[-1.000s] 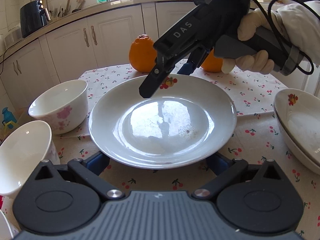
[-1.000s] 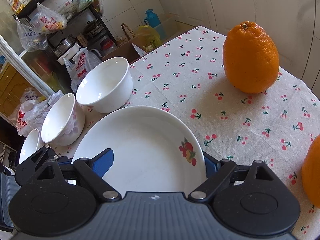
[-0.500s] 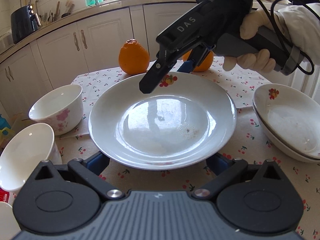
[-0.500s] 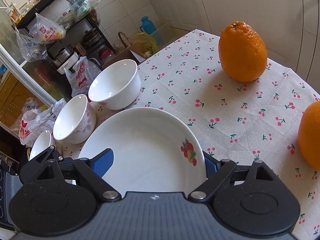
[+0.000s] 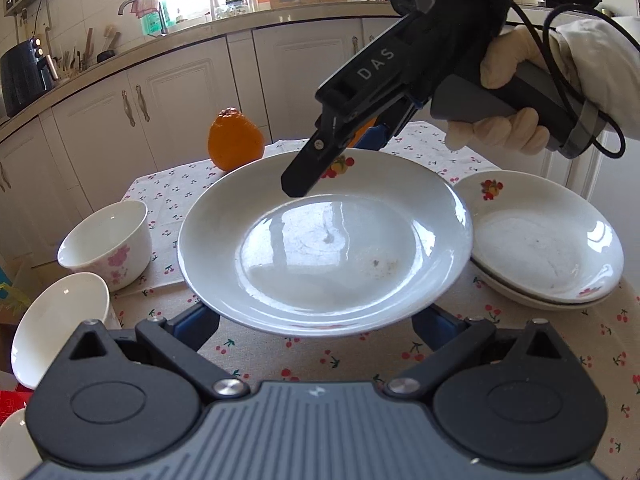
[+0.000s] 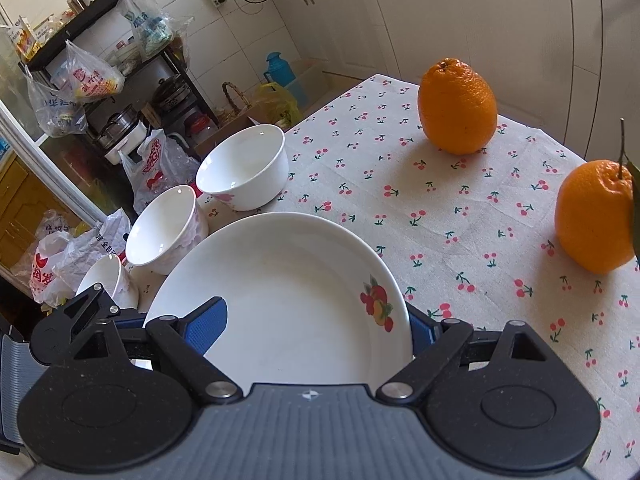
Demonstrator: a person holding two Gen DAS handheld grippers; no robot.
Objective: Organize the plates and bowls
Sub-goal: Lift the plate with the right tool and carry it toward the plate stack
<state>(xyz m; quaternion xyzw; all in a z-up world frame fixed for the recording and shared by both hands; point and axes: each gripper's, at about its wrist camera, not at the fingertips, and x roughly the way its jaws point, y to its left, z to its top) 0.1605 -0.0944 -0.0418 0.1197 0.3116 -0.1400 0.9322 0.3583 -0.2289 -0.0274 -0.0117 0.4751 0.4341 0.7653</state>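
Note:
A white plate with a fruit print (image 5: 328, 248) is held in the air above the table. My right gripper (image 5: 344, 160) is shut on its far rim, by the fruit print. The same plate fills the right wrist view (image 6: 280, 304), with one blue pad over its inside and the other behind its rim. My left gripper (image 5: 316, 320) sits at the plate's near rim, its blue pads under the rim on each side and wide apart. A stack of matching plates (image 5: 540, 240) lies on the table to the right.
Two white bowls with pink flowers (image 5: 108, 240) (image 5: 60, 324) stand at the table's left edge; the right wrist view shows three (image 6: 244, 168) (image 6: 164, 228) (image 6: 108, 284). Two oranges (image 6: 456, 104) (image 6: 596, 216) stand on the cherry-print cloth (image 6: 400, 200). Cabinets stand beyond.
The plate has risen off the table with both grippers and shifted toward the plate stack, which shows more fully now. The bowls and oranges look farther off.

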